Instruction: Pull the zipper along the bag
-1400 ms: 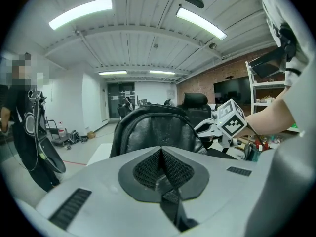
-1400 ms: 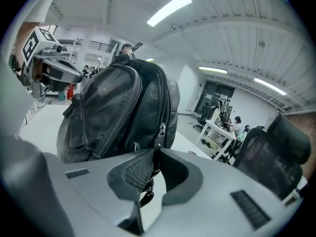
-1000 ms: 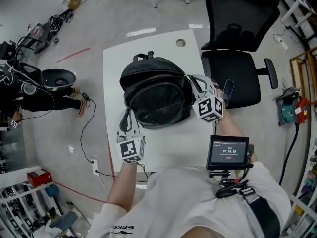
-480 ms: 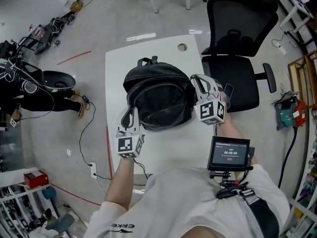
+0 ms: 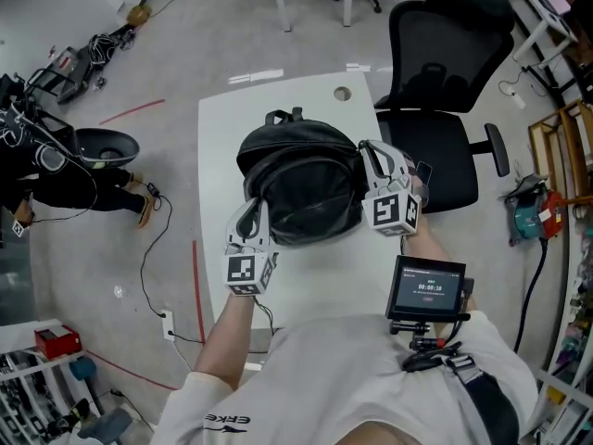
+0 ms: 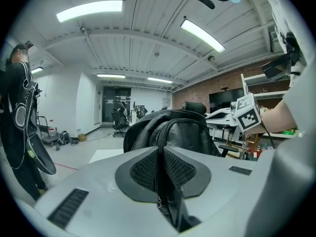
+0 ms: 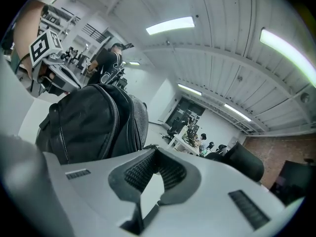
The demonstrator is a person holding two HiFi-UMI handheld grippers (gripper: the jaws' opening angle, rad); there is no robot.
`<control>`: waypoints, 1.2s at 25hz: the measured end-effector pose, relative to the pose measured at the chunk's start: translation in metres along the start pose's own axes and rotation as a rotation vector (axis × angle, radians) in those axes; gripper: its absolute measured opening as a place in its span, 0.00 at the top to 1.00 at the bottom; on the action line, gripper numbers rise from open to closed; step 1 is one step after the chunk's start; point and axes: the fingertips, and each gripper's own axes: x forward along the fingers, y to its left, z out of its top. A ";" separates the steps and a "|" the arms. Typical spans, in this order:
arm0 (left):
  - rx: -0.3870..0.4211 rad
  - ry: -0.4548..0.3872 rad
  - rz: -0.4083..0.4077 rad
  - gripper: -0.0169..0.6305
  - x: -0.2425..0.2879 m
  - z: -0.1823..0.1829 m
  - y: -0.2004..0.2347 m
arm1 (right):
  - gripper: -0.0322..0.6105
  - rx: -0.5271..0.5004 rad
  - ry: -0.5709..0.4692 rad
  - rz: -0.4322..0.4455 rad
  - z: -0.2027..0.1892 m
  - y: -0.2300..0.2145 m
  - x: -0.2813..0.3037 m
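Observation:
A black backpack [image 5: 301, 179] lies on the white table [image 5: 220, 137]. My left gripper [image 5: 252, 208] is at its near left edge, and in the left gripper view it [image 6: 159, 151] is shut on a fold of the backpack [image 6: 173, 132], with the zipper line running up from between the pads. At the backpack's right side, my right gripper [image 5: 364, 146] has its tips closed. In the right gripper view this gripper [image 7: 153, 151] pinches a small dark tab, seemingly the zipper pull [image 7: 144, 146], beside the backpack [image 7: 94, 120].
A black office chair [image 5: 440, 109] stands right against the table's right edge. A person in black [image 5: 42, 170] is on the floor side at far left, with cables nearby. A small monitor [image 5: 426, 287] hangs at my chest. The table has a cable hole [image 5: 343, 93] at its far edge.
Both grippers keep their holds on the backpack. The left gripper and the backpack's near left edge have shifted slightly right and up; the head view has drifted a little.

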 end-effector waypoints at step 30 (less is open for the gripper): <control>0.003 -0.014 -0.082 0.92 -0.012 0.002 -0.005 | 0.92 0.012 -0.071 -0.066 0.089 -0.001 -0.014</control>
